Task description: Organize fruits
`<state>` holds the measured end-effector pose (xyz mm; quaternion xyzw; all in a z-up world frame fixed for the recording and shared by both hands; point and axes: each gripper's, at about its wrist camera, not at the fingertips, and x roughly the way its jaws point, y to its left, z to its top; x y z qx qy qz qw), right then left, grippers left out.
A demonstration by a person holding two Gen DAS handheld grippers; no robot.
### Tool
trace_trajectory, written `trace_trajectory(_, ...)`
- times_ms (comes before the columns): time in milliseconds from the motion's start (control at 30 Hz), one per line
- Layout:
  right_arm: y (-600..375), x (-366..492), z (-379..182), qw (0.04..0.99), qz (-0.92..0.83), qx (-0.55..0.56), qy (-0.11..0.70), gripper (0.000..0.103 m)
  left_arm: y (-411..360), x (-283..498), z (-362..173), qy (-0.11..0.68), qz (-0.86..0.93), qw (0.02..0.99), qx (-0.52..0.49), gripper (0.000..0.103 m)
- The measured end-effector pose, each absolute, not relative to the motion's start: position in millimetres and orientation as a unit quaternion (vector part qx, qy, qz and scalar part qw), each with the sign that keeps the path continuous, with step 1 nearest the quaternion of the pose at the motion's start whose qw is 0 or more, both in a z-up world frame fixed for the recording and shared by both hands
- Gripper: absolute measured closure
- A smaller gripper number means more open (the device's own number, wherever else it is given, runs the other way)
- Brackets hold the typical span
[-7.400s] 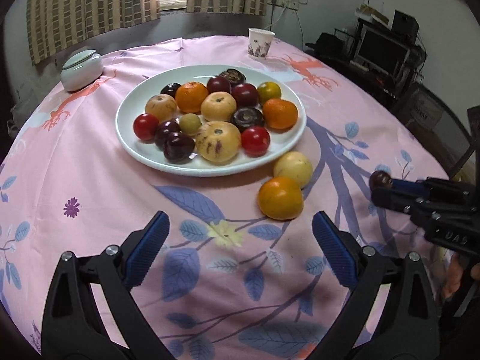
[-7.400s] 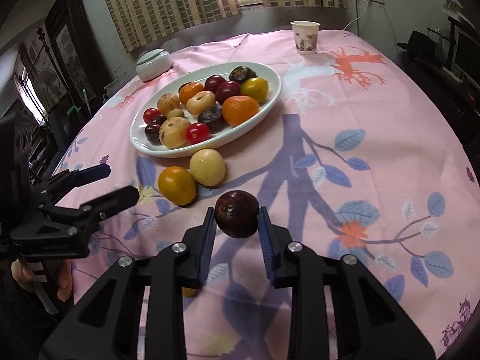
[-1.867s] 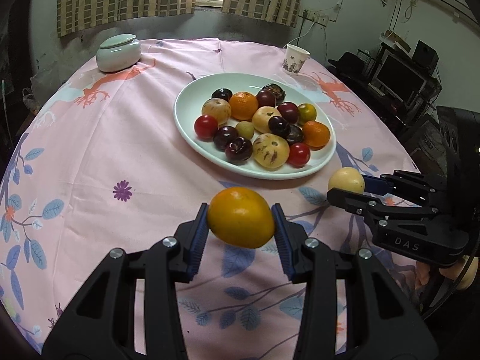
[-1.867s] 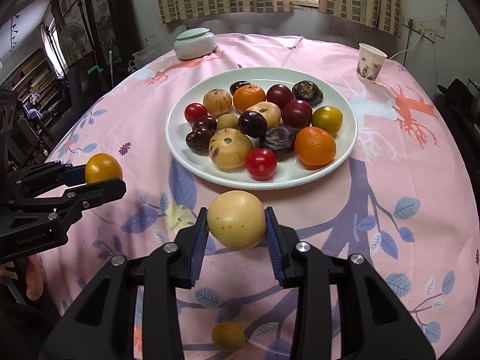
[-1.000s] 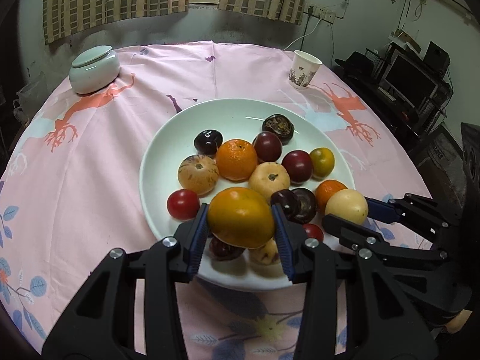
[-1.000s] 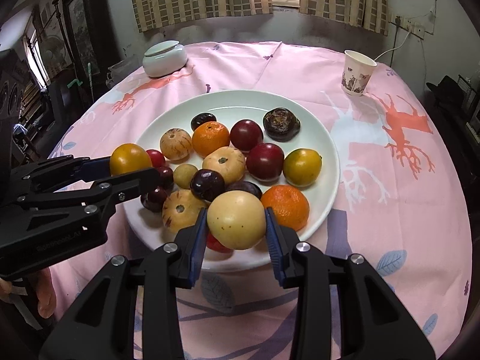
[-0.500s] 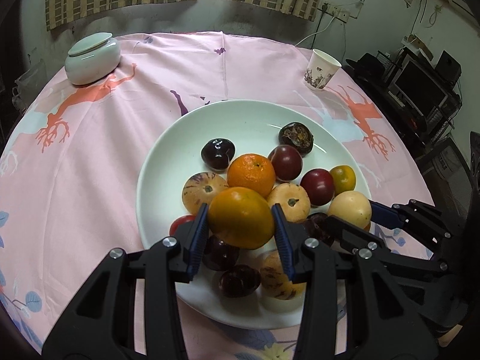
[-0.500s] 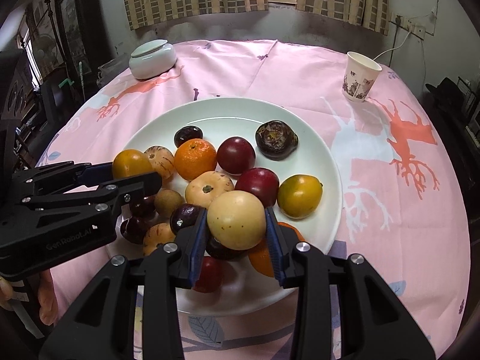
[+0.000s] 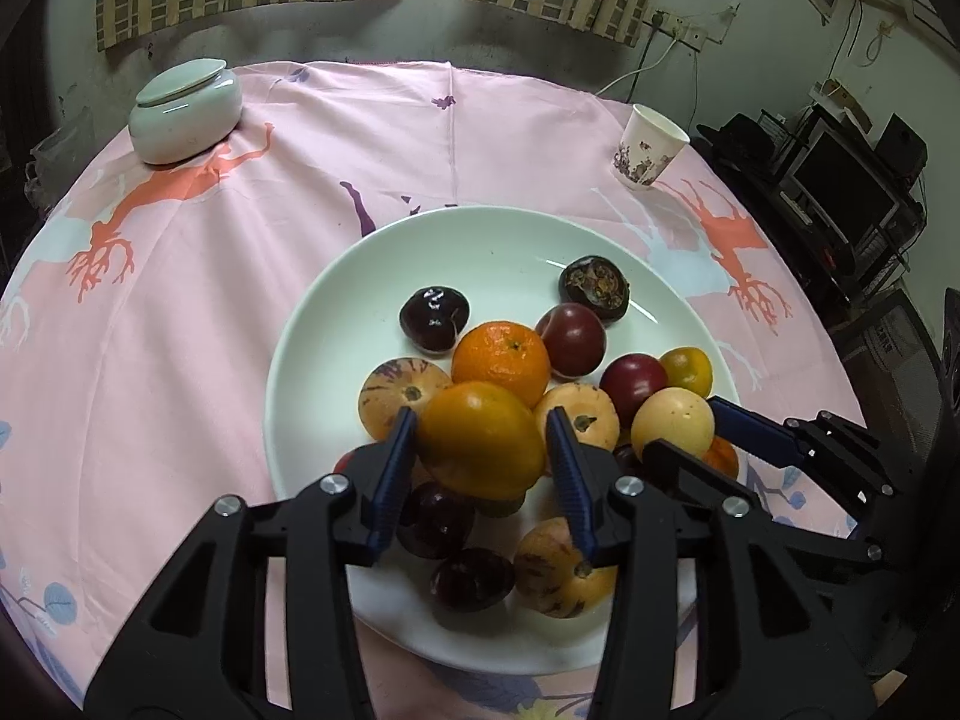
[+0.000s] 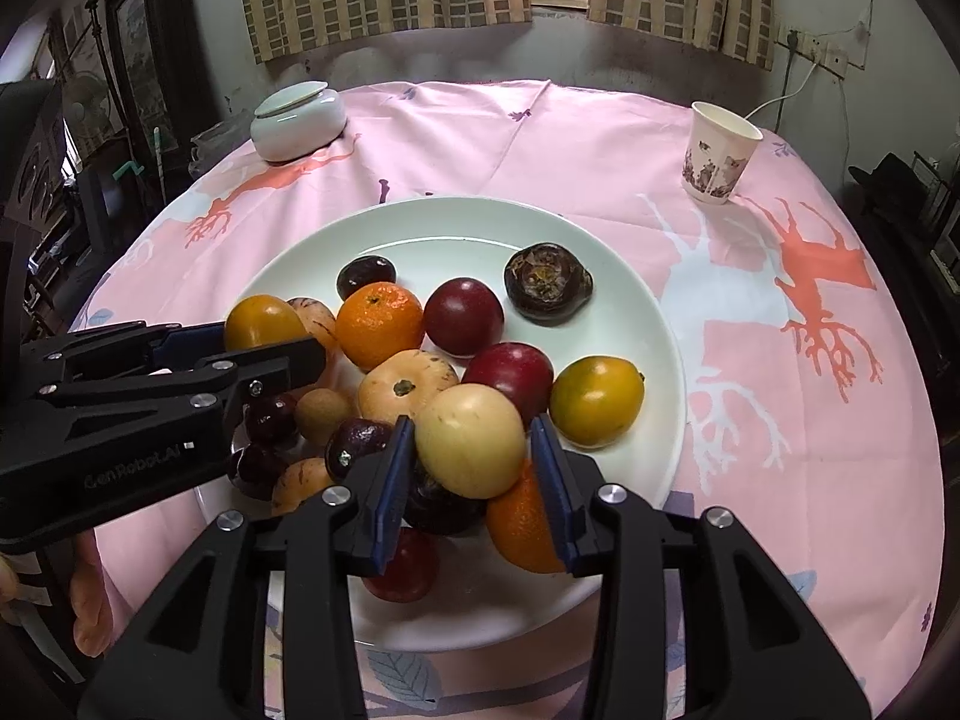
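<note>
A white plate (image 9: 336,282) (image 10: 432,228) holds a pile of several fruits: oranges, dark plums, red and pale ones. My left gripper (image 9: 480,414) hangs over the near side of the pile, its jaws opening. A yellow-orange fruit (image 9: 480,441) sits between them on the pile, with thin gaps at the pads. My right gripper (image 10: 471,420) is beside it on the right, jaws also opening. A pale yellow fruit (image 10: 471,441) rests between them on the fruits below. Each gripper shows in the other's view: the right gripper (image 9: 678,438), the left gripper (image 10: 270,348).
A pale lidded ceramic jar (image 9: 186,108) stands at the table's far left and a paper cup (image 9: 648,147) at the far right. The pink printed tablecloth (image 10: 570,138) lies bare around the plate. Dark electronics (image 9: 840,192) stand beyond the right edge. A hand (image 10: 90,600) shows low left.
Both grippers carried their fruits from the cloth in over the plate. In the last half second both pairs of jaws widened a little and the fruits settled onto the pile.
</note>
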<state>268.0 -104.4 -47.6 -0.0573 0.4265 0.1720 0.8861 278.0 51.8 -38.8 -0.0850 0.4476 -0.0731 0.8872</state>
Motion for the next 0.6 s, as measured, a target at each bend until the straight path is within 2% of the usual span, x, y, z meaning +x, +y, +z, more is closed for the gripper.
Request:
trace_trajectory(33,-104,266,-45,0.891,0.165,-0.062,0.419,0.041,53,276,-35,0.439,-0.073,0.891,-0.089,0.032)
trace_trajectory(67,-104,263,-42,0.896,0.160,-0.066,0.409,0.033,53,274,-30,0.430,-0.071,0.896,-0.090,0.025)
trace_trajectory(433,-105,259,-38,0.901,0.162,-0.064,0.397,0.033,52,271,-25,0.421,-0.080,0.898,-0.098,0.021)
trace_trajectory(600,-106,257,-40,0.901,0.157,-0.056,0.400,0.033,54,265,-24,0.414,-0.078,0.901,-0.104,0.010)
